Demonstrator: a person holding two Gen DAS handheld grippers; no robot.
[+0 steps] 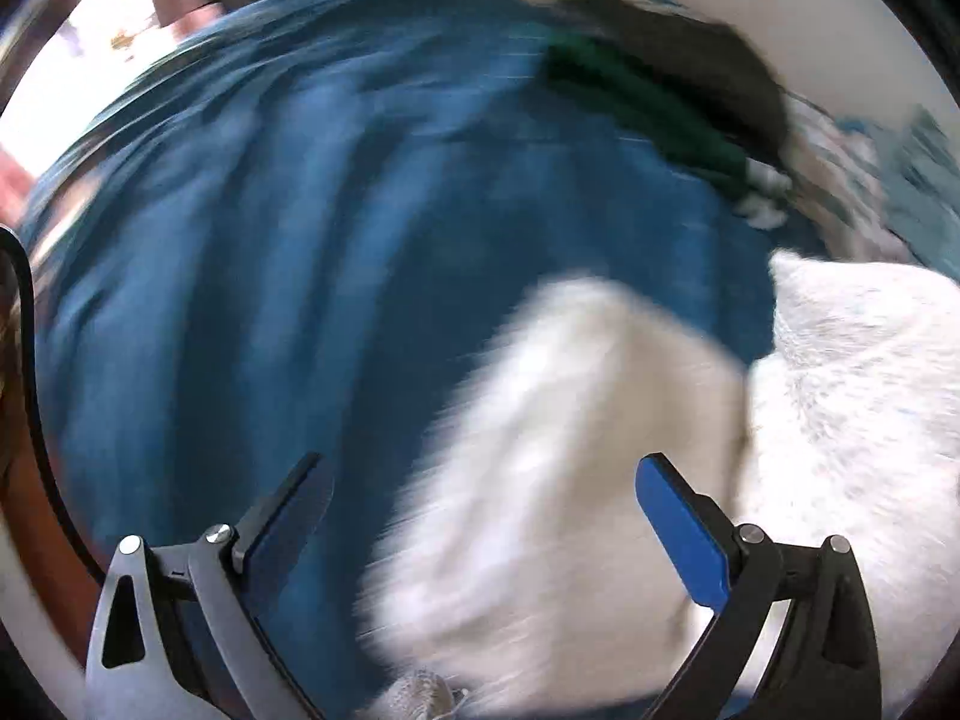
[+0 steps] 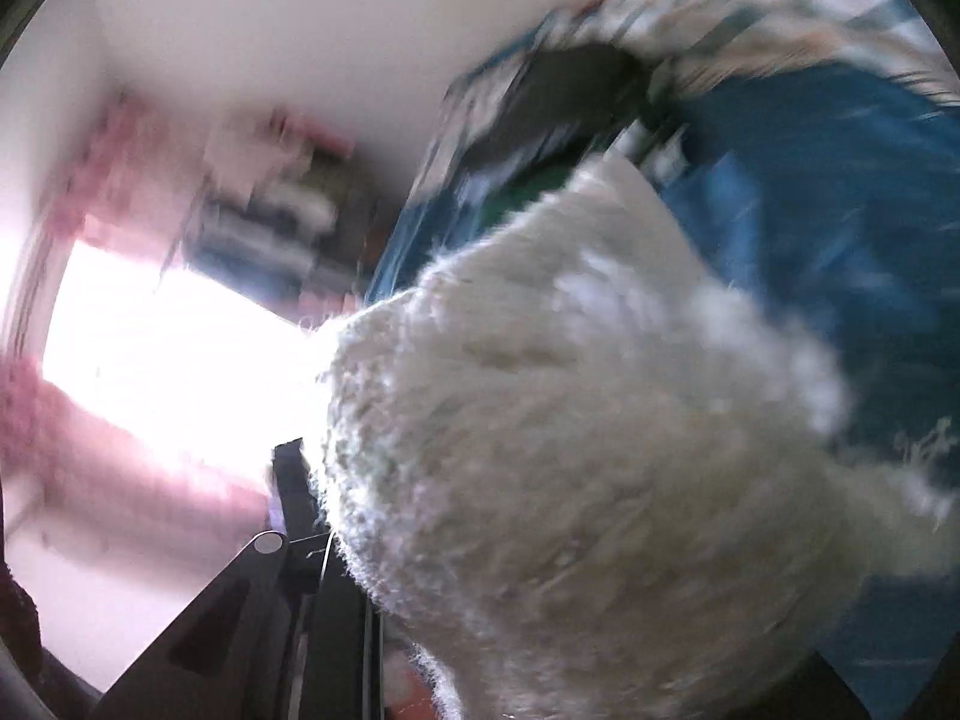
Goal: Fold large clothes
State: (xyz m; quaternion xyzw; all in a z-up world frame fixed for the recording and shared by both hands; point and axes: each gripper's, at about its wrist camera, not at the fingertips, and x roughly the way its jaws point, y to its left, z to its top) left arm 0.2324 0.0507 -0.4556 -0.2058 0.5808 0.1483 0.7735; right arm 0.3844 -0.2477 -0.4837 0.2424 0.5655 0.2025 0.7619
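- Blue pads sit on the left gripper, and its two fingers are spread wide with nothing between them.
- Just past that gap, from 12 to 3 o'clock of it, lies the fluffy white garment, on top of the blue bedspread.
- At 1 o'clock, farther off, a green and dark pile of clothes sits near the wall.
- On the other side, the right gripper shows only one dark finger at 7 o'clock. The fluffy white garment covers the rest, so I cannot tell if it is pinching the cloth.
- Both pictures are smeared, so I think the hands are moving fast.
- What could go wrong: the thick, fuzzy cloth could slip out or bunch up, and the fold would come out crooked.
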